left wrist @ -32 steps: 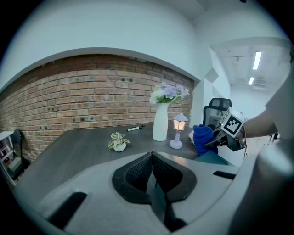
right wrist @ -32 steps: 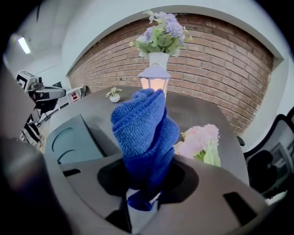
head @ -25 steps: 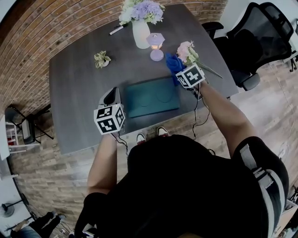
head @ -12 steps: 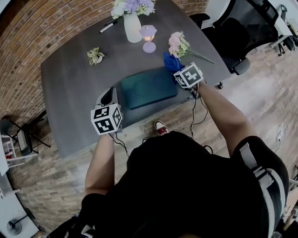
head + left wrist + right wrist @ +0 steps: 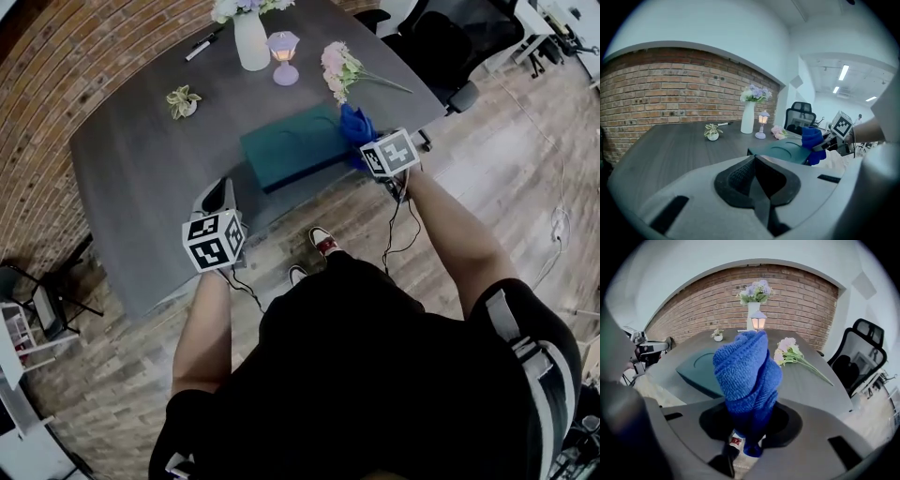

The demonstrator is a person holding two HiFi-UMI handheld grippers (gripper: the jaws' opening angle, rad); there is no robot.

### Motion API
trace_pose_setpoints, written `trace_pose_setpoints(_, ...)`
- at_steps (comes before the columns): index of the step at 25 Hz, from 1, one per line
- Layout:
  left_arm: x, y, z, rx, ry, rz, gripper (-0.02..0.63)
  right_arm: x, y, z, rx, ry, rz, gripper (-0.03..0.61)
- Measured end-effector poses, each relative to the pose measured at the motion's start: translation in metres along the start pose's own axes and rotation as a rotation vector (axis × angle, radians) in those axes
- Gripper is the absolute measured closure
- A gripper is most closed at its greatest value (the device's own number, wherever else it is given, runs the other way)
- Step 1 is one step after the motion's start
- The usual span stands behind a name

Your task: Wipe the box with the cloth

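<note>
Grasping the blue cloth (image 5: 747, 376) in the right gripper (image 5: 749, 430) at the right end of the teal box (image 5: 291, 145), with the left gripper (image 5: 758, 185) clenched empty. Seemingly mid-wipe; calls for sweeping toward frame left across the top.

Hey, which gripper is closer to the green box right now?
Right. The right gripper, clamping the blue cloth, is at the right end of the box. The left gripper sits off the box's near left corner, with a gap between them.

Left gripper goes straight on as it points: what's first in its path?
Likely the near left corner of the teal box, low over the table; depth unclear, so the left gripper may slip past it.
</note>
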State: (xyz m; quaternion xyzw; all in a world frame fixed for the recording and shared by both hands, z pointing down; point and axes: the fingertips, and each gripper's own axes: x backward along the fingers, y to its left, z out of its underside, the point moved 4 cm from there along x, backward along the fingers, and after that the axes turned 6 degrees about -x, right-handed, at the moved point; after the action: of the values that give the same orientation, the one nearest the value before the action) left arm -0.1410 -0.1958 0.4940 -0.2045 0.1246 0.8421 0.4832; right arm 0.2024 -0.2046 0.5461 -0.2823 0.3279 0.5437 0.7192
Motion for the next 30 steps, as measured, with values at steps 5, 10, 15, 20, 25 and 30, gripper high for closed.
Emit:
trace_pose_setpoints(5,0.014,-0.005,0.009,0.001,-0.009,0.03,0.604,0.024,0.001,0.018,-0.043,-0.005,0.032,0.456)
trace_pose_setpoints(10,0.021,-0.007,0.005,0.02,-0.026,0.023,0.604,0.037,-0.019,-0.006,-0.034,-0.04,0.068,0.455)
trace_pose_setpoints(15,0.029,0.008,0.0,0.062,-0.043,-0.054,0.604,0.027,-0.036,-0.057,-0.008,-0.078,0.074,0.455)
trace_pose_setpoints(20,0.042,0.022,0.002,0.098,-0.043,-0.142,0.604,-0.001,-0.021,-0.103,0.019,-0.12,0.015,0.455)
trace_pose_setpoints(25,0.066,0.045,0.015,0.131,-0.028,-0.247,0.604,-0.037,0.034,-0.136,0.124,-0.133,-0.068,0.454)
trace_pose_setpoints(30,0.096,0.059,0.029,0.158,-0.025,-0.328,0.604,-0.063,0.111,-0.149,0.196,-0.119,-0.211,0.454)
